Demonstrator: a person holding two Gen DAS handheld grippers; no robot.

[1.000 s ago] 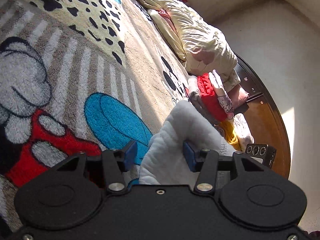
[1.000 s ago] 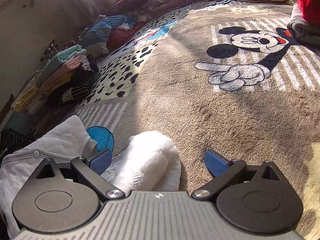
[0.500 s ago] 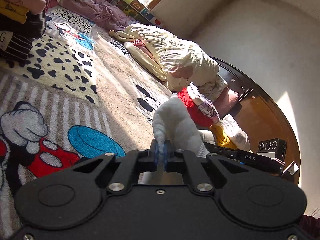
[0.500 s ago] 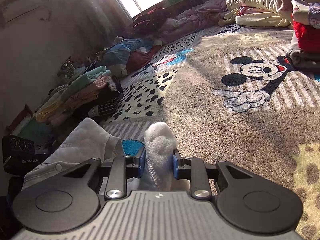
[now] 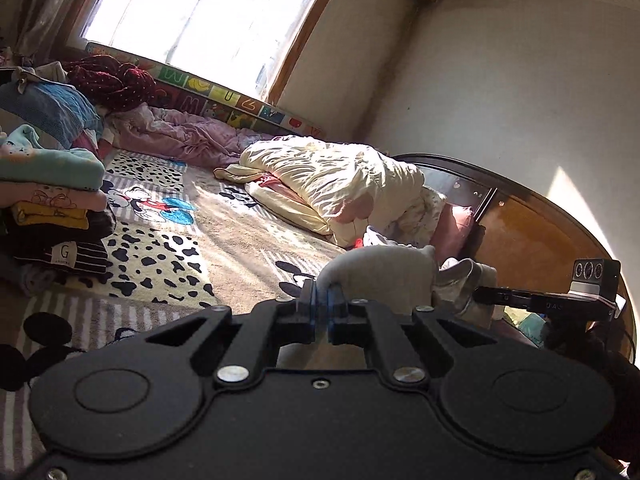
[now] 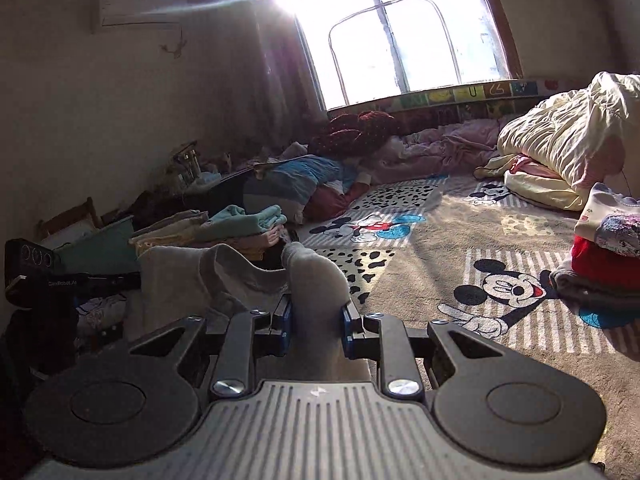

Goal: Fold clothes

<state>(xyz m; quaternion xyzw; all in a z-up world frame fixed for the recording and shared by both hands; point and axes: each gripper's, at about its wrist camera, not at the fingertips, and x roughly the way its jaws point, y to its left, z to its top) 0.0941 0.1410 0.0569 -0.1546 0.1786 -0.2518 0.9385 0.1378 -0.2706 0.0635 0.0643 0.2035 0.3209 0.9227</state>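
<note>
Above the cartoon blanket [image 6: 460,240] on the bed, both grippers hold one grey garment [image 6: 188,276] up off it. Left gripper [image 5: 320,308] fingers are closed tight on a thin fold; right gripper [image 6: 314,328] fingers clamp a thicker bunch. Folded stacks [image 5: 52,208] sit far left.

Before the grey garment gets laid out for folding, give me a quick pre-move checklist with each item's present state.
1. Left gripper pinches the grey garment: ok, jaws shut on fabric.
2. Right gripper clamps a thick bunch of the same garment: ok.
3. Garment spread flat between grippers: not ok, it sags bunched.
4. Bare blanket ahead for laying down: ok.
5. Folded stack clear of the garment: ok, off to the side.
6. Garment's lower hem free of the blanket: cannot tell, hidden below the grippers.
</note>
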